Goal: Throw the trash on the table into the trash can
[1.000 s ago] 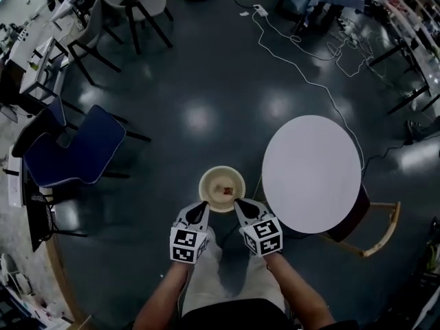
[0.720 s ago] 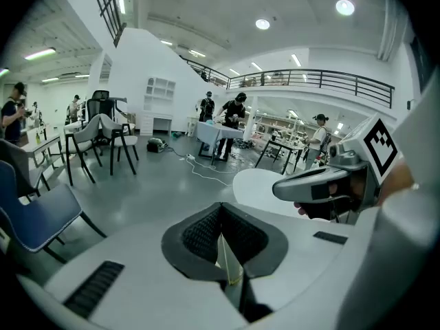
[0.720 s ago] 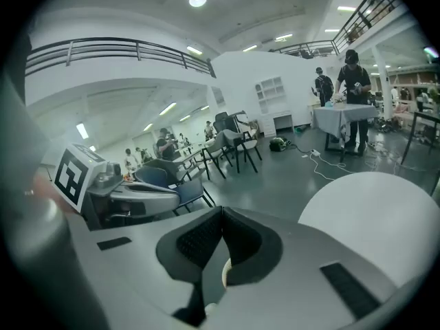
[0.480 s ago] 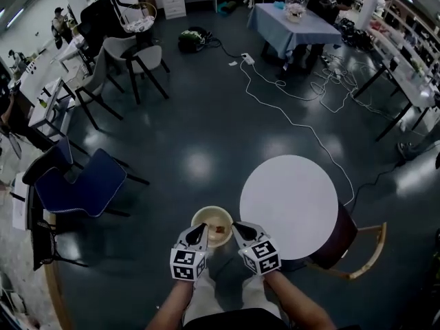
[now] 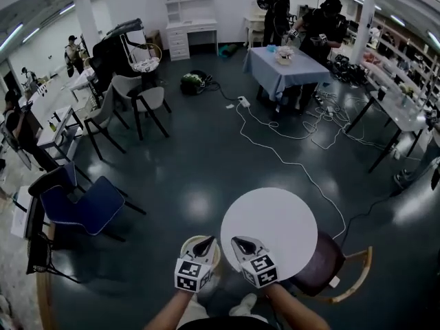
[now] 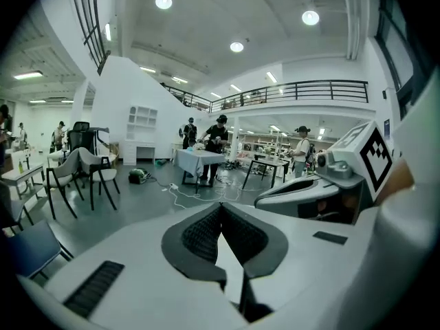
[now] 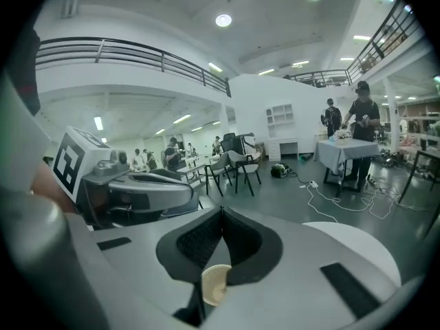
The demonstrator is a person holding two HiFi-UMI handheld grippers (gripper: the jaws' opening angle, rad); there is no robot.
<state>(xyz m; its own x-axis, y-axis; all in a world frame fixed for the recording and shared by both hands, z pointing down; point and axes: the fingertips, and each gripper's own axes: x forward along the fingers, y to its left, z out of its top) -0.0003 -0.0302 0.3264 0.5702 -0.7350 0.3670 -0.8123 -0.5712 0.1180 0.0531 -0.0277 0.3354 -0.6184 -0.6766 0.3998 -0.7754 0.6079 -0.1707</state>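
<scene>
Head view: left gripper [image 5: 205, 245] and right gripper [image 5: 242, 243] side by side, jaws pressed together; trash can [image 5: 187, 245] beside round table [image 5: 275, 225].

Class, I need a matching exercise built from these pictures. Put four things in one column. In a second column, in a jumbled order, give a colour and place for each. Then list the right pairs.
Column one
1. round table
2. bin
3. tablecloth
4. cable

Column two
A. pale blue, at the far end of the room
B. white, winding across the dark floor
C. cream, partly hidden behind the left claw
D. white with a bare top, beside the right claw

Pairs: 1-D, 2-C, 3-A, 4-B
</scene>
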